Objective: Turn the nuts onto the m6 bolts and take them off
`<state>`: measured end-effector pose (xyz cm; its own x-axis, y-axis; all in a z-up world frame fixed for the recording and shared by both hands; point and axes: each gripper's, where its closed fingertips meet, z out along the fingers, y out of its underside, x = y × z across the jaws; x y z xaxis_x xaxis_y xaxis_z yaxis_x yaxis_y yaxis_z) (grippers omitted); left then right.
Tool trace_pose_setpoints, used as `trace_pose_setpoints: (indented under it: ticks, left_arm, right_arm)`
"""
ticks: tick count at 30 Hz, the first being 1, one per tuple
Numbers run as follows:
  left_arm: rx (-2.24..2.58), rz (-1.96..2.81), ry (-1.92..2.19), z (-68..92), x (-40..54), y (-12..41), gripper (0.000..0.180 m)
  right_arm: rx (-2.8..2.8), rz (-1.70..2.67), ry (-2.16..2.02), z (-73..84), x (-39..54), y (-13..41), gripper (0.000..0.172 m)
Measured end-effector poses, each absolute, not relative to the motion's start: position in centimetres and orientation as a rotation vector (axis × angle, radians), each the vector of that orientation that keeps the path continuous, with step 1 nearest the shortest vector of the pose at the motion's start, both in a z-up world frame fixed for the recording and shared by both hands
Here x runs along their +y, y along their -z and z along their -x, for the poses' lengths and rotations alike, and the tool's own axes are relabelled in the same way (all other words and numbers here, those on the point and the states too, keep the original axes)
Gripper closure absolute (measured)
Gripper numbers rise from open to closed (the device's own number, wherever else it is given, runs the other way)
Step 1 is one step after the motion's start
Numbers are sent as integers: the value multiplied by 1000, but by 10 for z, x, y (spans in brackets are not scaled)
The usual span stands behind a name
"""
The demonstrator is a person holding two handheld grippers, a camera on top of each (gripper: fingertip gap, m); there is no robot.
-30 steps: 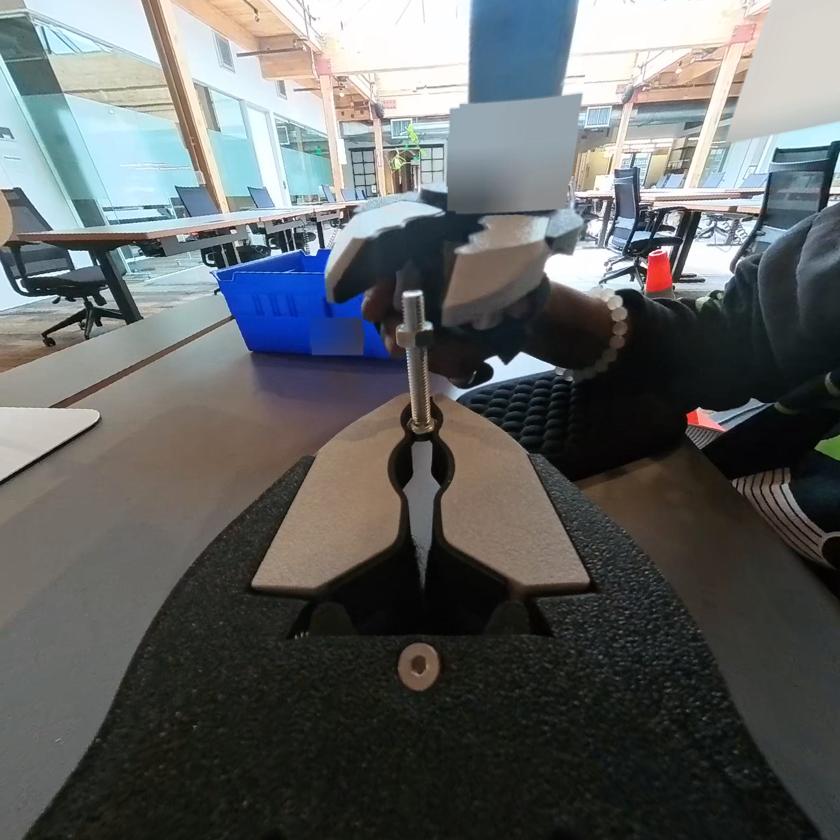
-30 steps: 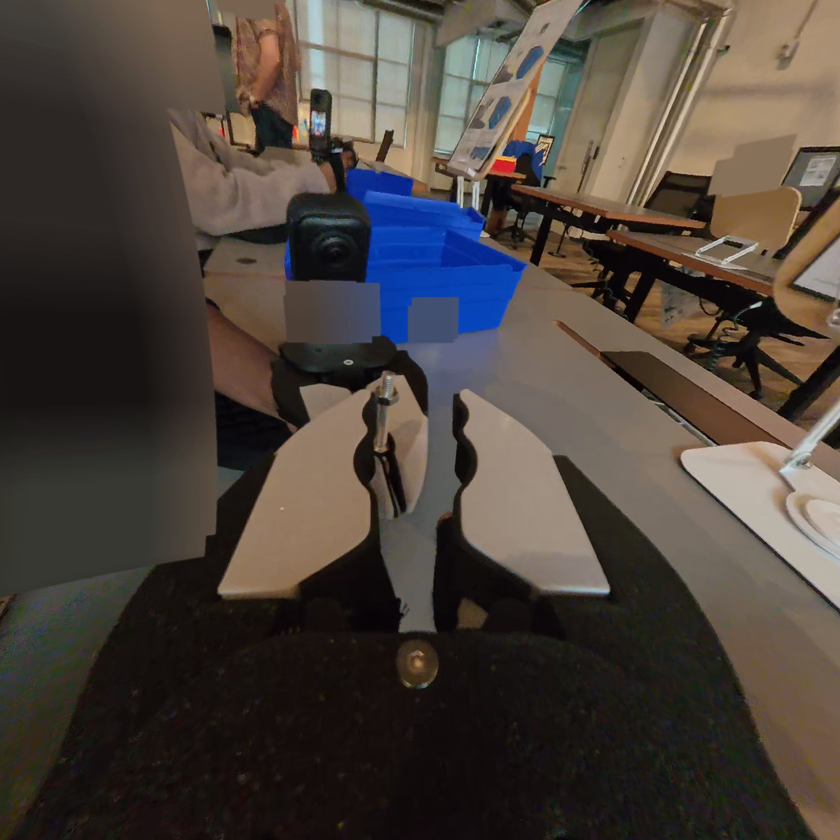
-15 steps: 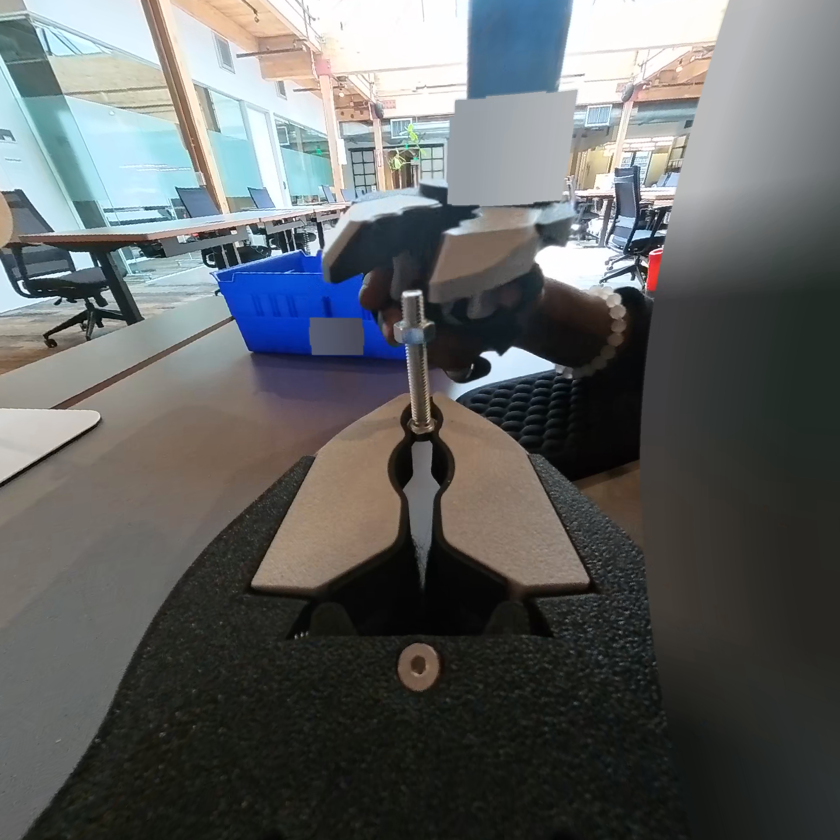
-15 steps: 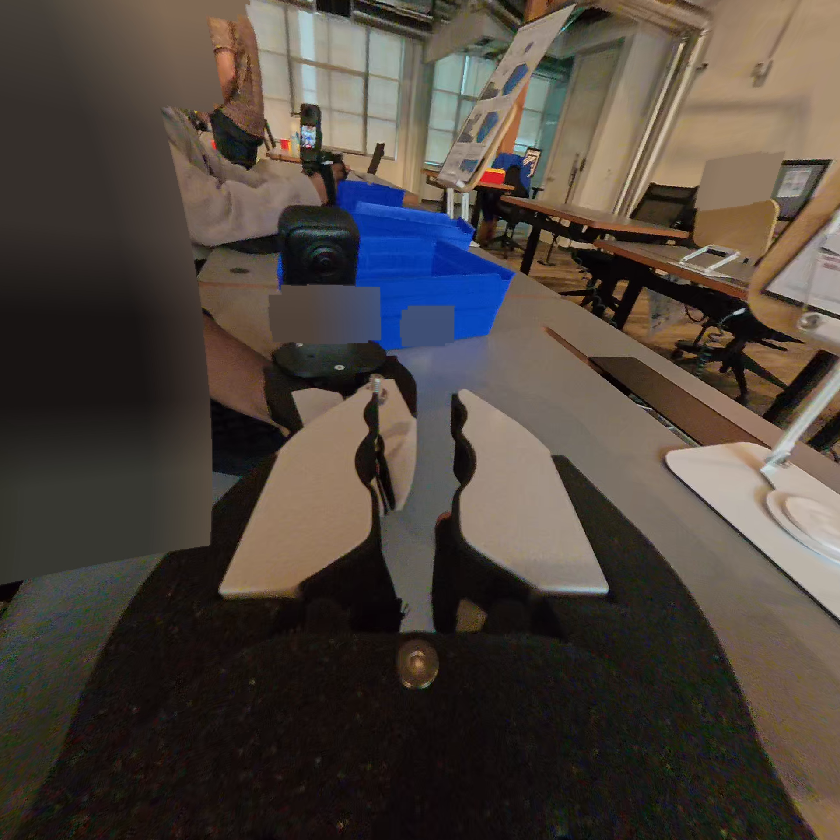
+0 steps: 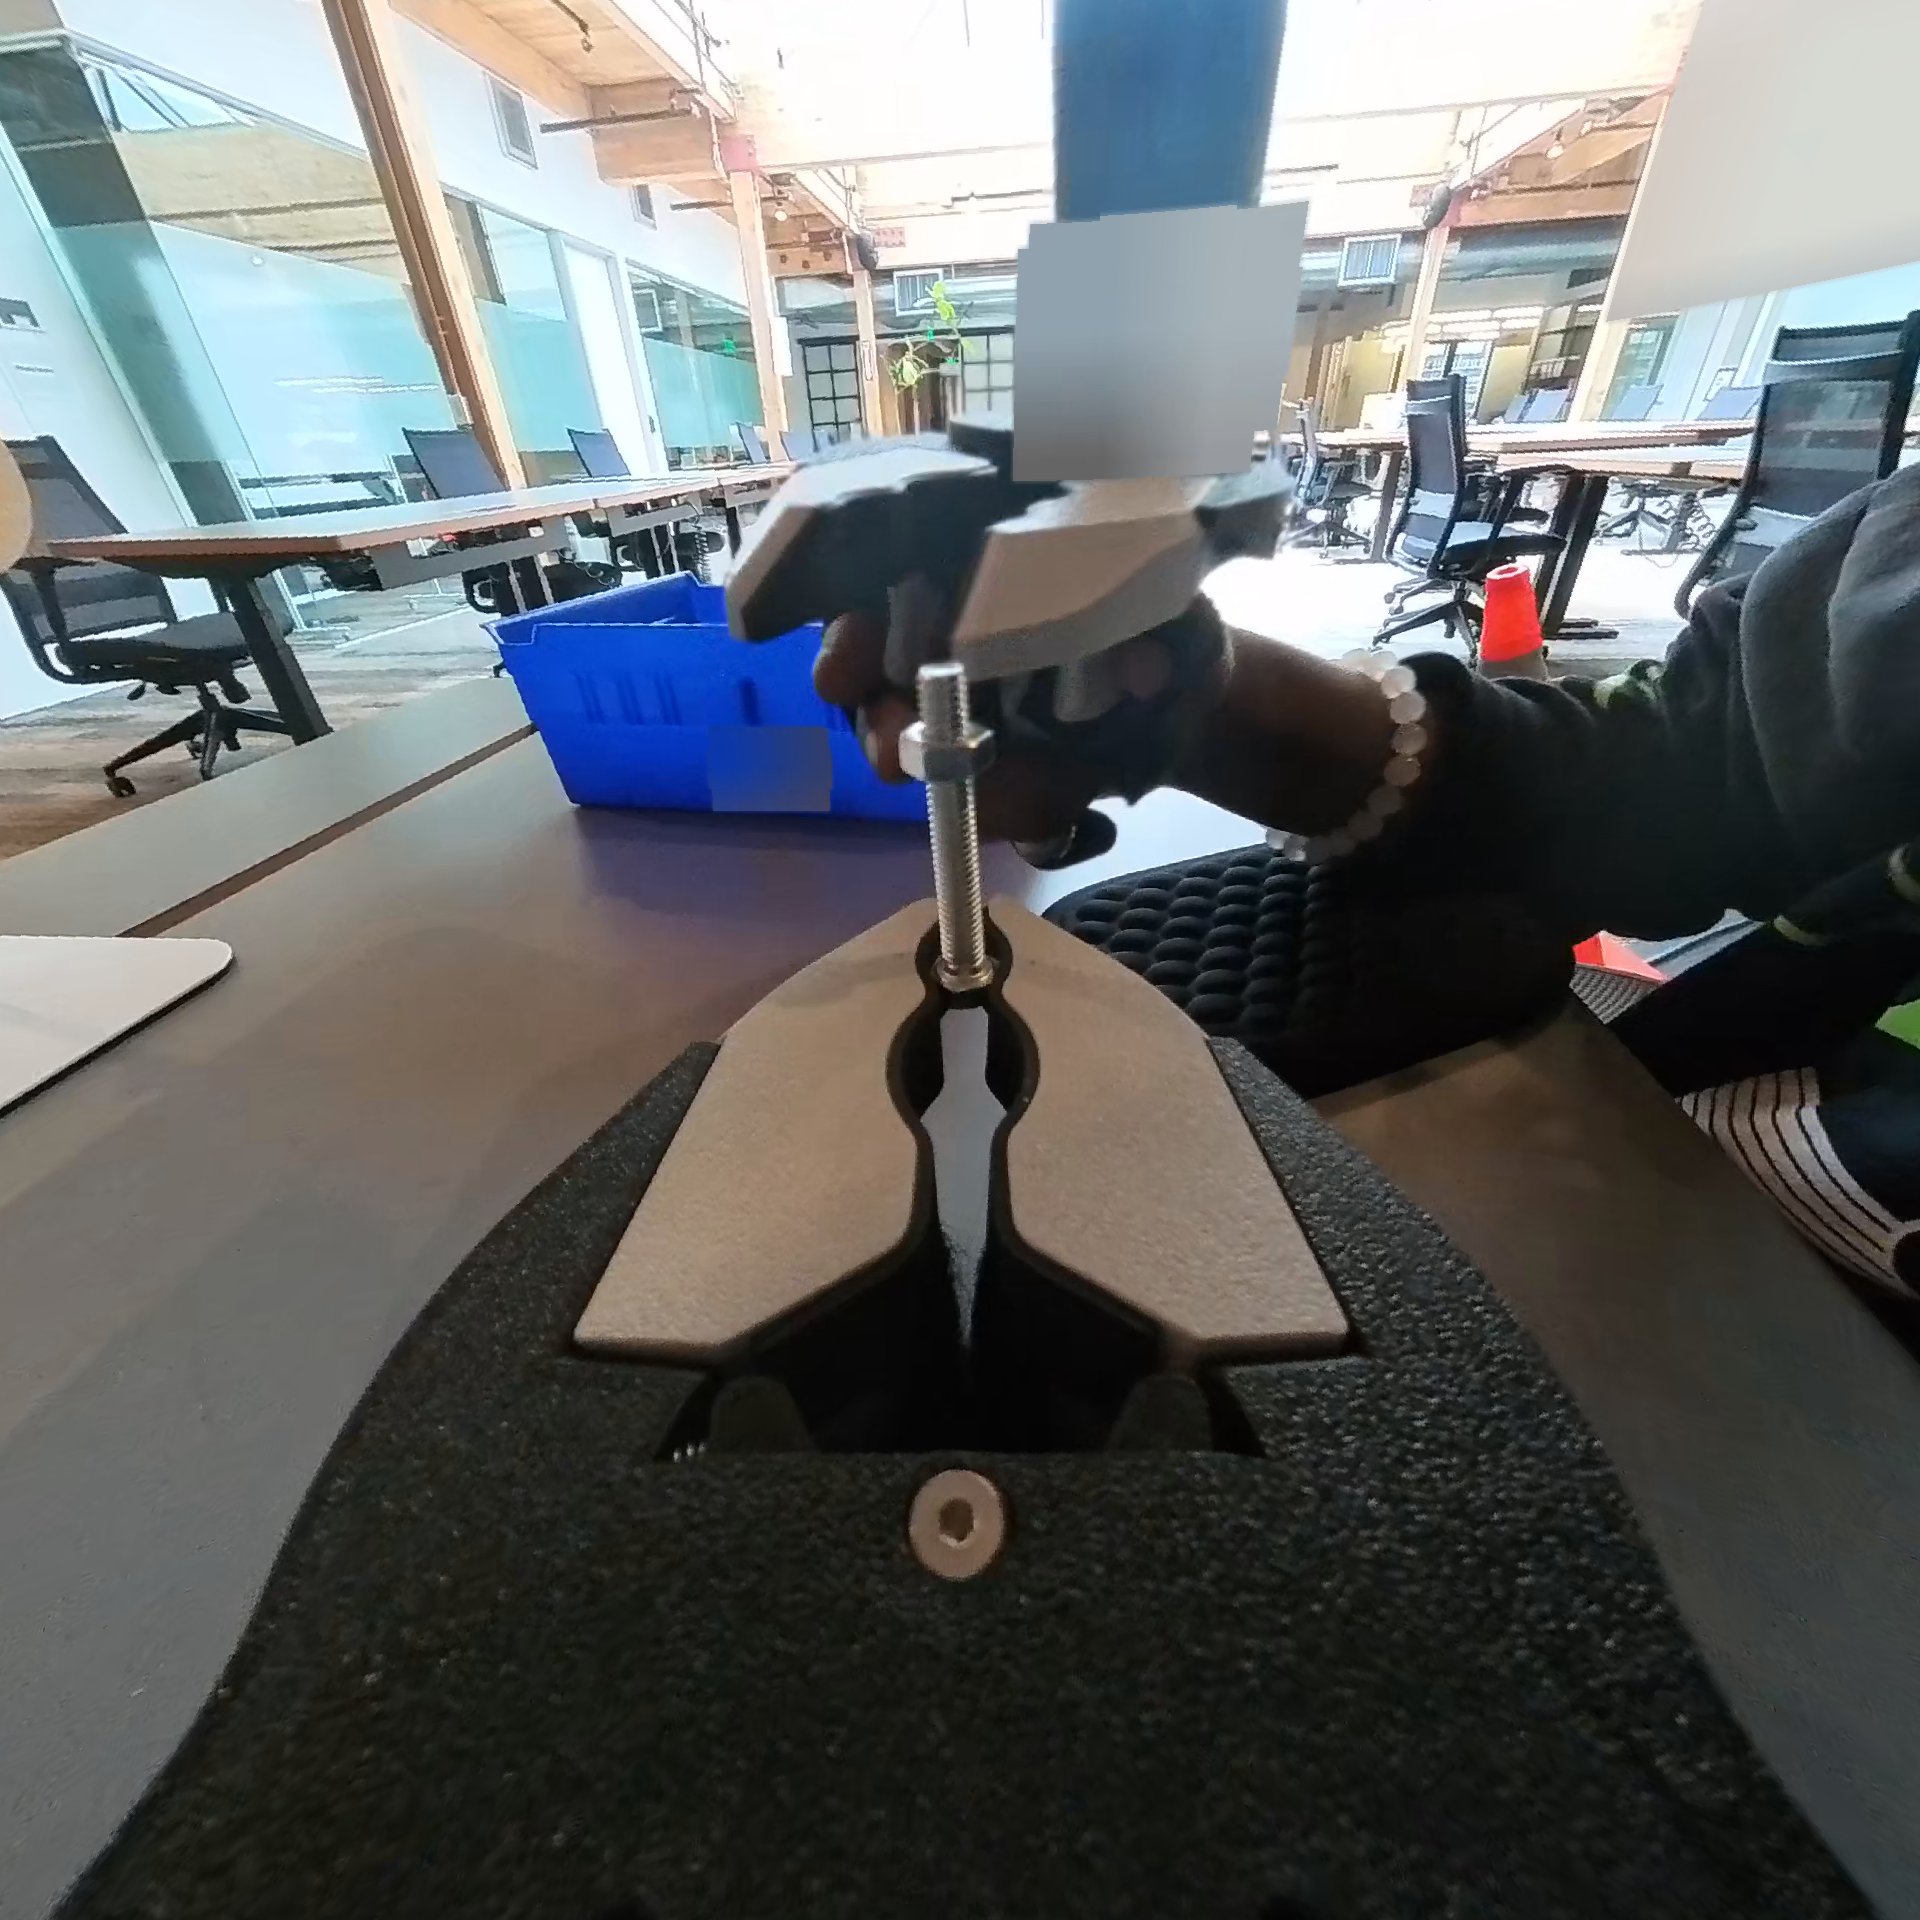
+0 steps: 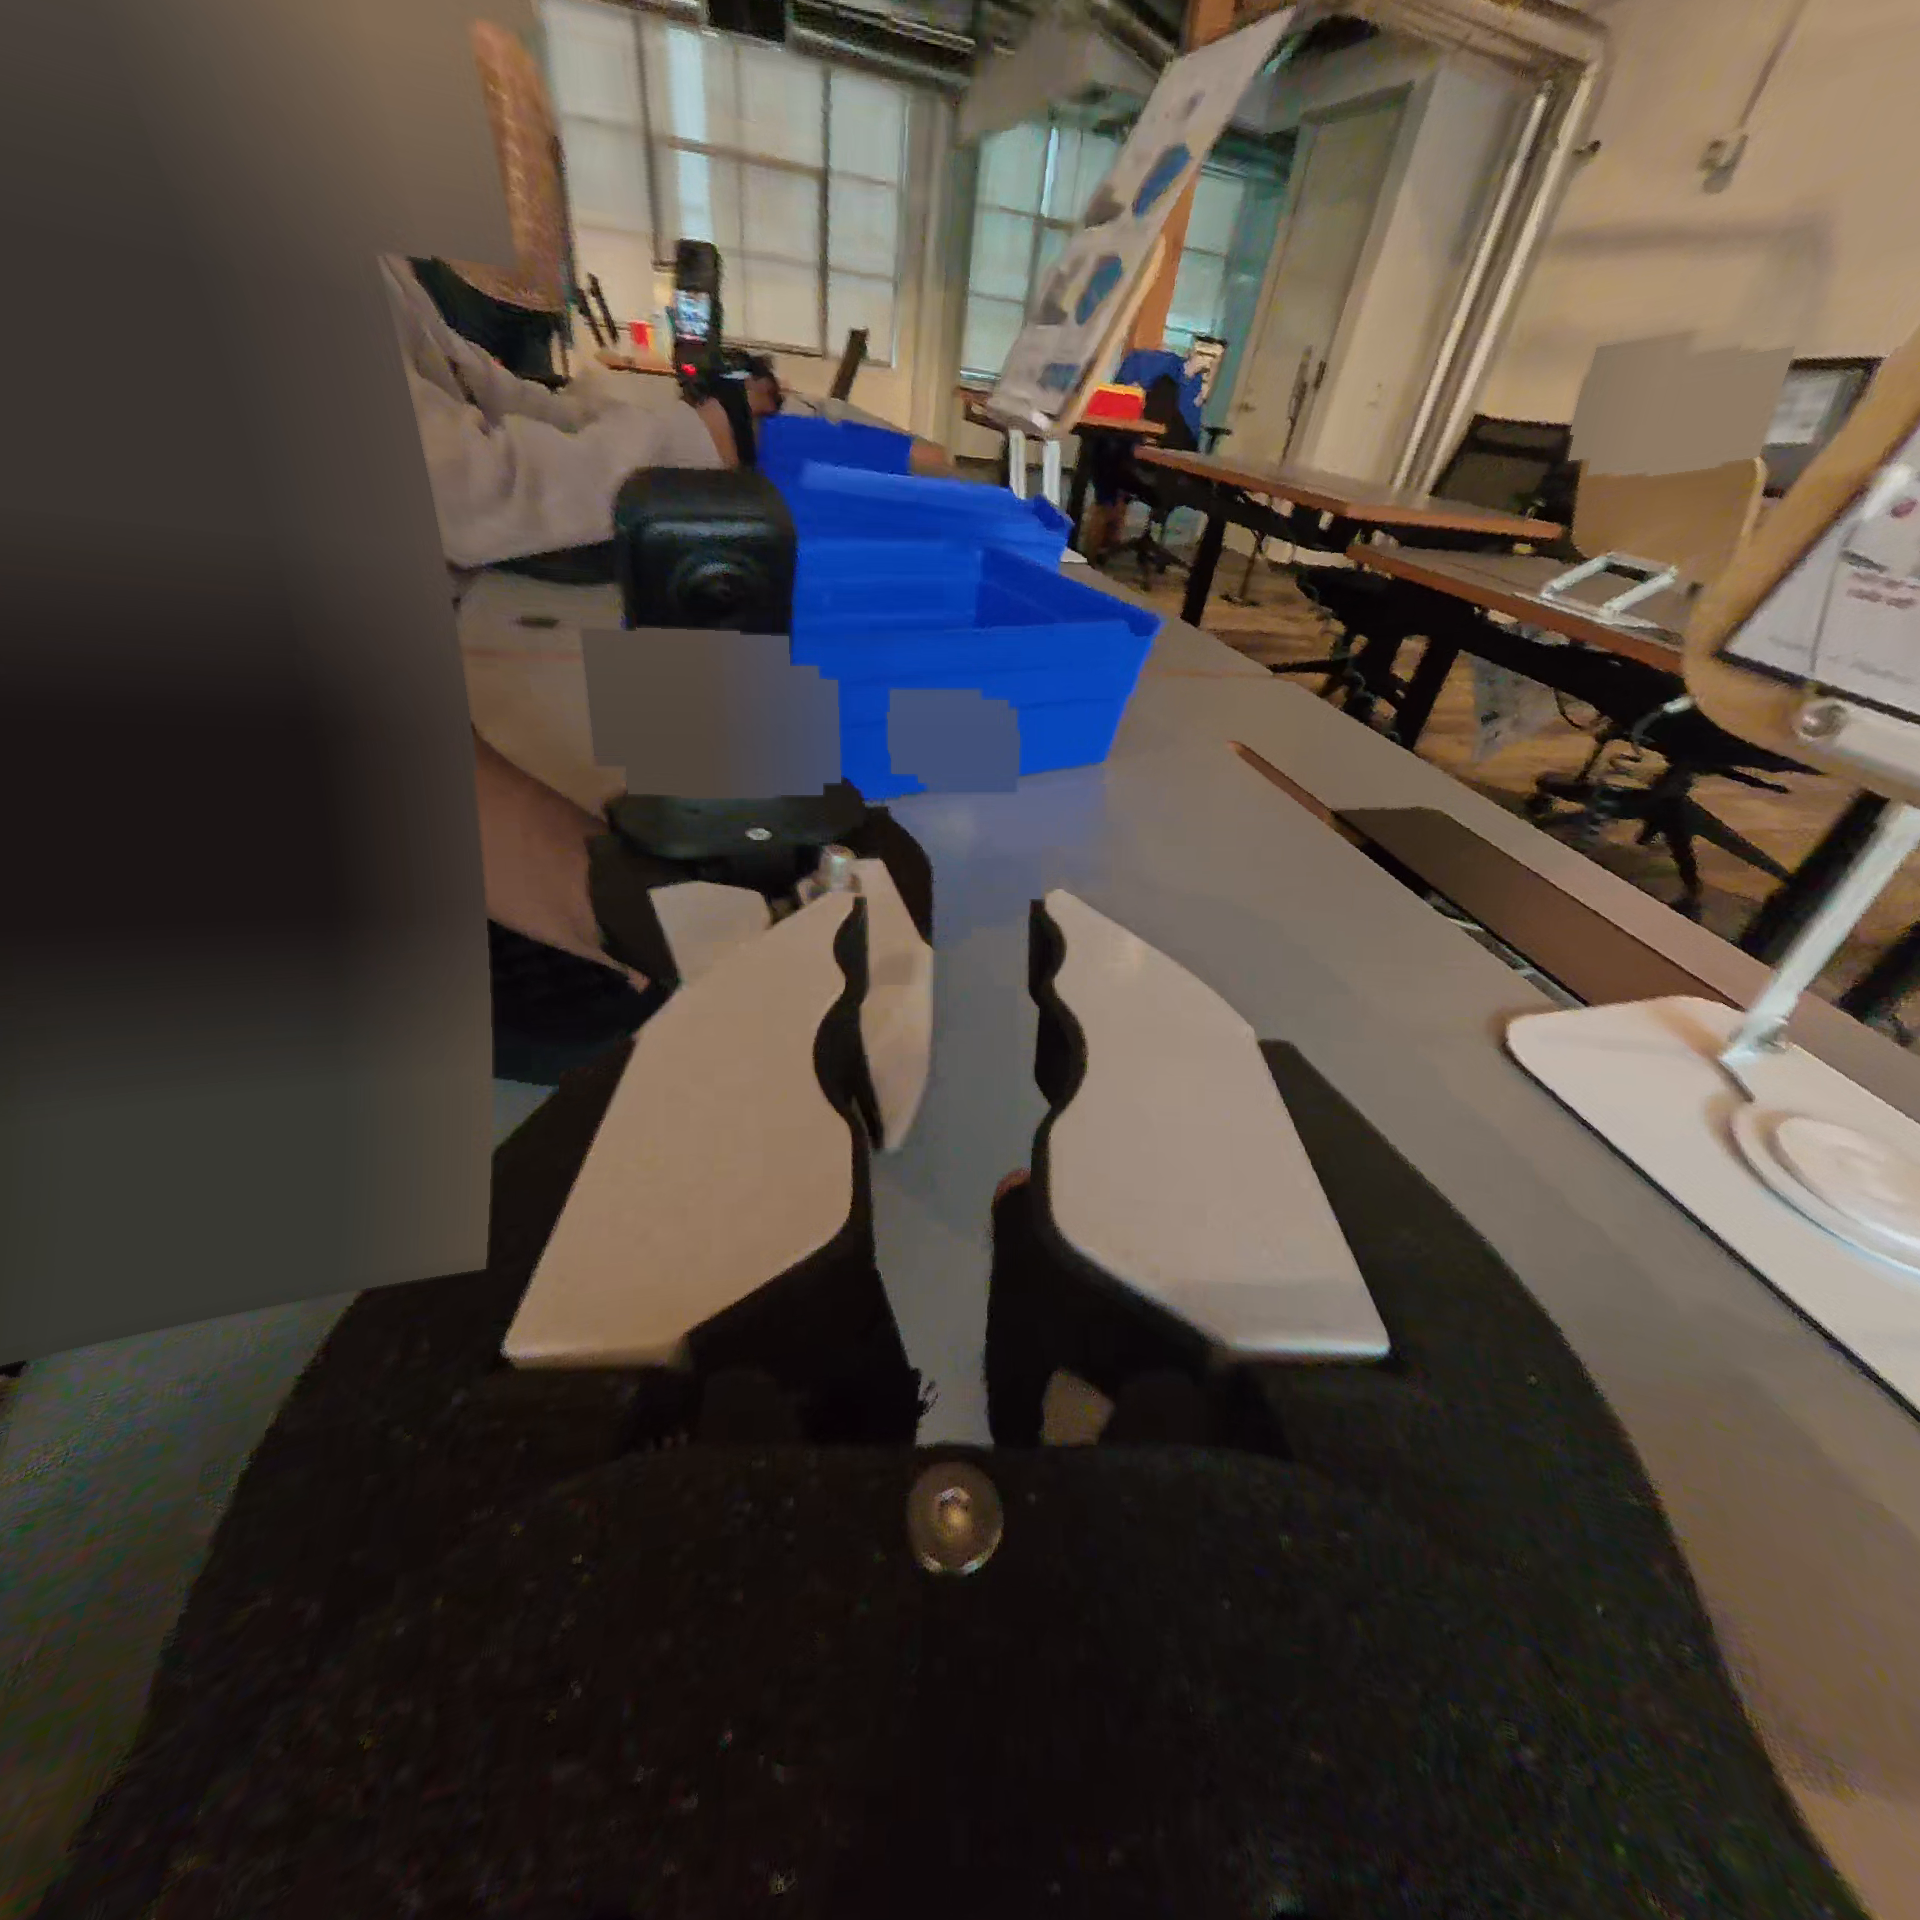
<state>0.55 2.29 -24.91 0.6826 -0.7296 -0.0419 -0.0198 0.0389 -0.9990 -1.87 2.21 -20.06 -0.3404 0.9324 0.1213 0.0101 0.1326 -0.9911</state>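
Left wrist view: the left gripper (image 5: 961, 961) is clenching the bolt (image 5: 956, 852) upright at its tips, the nut (image 5: 945, 750) sitting near the top. Both are looking stiff, small and slick; the nut's flats are offering the best hold. The right gripper (image 5: 925, 582) is hanging just above.

Right wrist view: the right gripper (image 6: 940, 914) is standing released, gripping nothing, the bolt (image 6: 831, 871) peeking beyond its left finger (image 6: 727, 1091). A bin (image 6: 977, 665) and stand (image 6: 1714, 1091) are sitting clear.

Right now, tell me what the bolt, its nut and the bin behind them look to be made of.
Bolt: bright silver metal, likely steel, glinting along its threads; clamped upright in the left claw.
Nut: the same shiny metal, with reflective hex faces.
Bin: saturated blue, apparently moulded plastic, with a smooth ribbed wall.
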Motion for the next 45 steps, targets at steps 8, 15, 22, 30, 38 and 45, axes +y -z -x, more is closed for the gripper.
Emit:
trace_pose_setpoints:
  ticks: [8, 15, 22, 30, 38, 45]
  left_arm:
    - [671, 1445, 606, -6, 22, 249, 178]
    - [667, 1445, 610, -6, 22, 249, 178]
    - [675, 1442, 606, -7, 22, 249, 178]
    - [667, 1442, 611, -6, 22, 249, 178]
    - [671, 1441, 608, -6, 21, 249, 178]
    - [669, 1441, 608, -6, 21, 249, 178]
  right_arm:
    - [-1602, 943, -1281, 29, 11, 207, 135]
    - [-1539, 945, -1333, 20, 22, 199, 141]
    - [-1624, 942, -1263, 31, 7, 211, 135]
    - [-1526, 955, -1360, 17, 25, 198, 140]
    - [-1588, 948, -1303, 25, 16, 204, 135]
    - [-1553, 936, -1342, 23, 15, 196, 136]
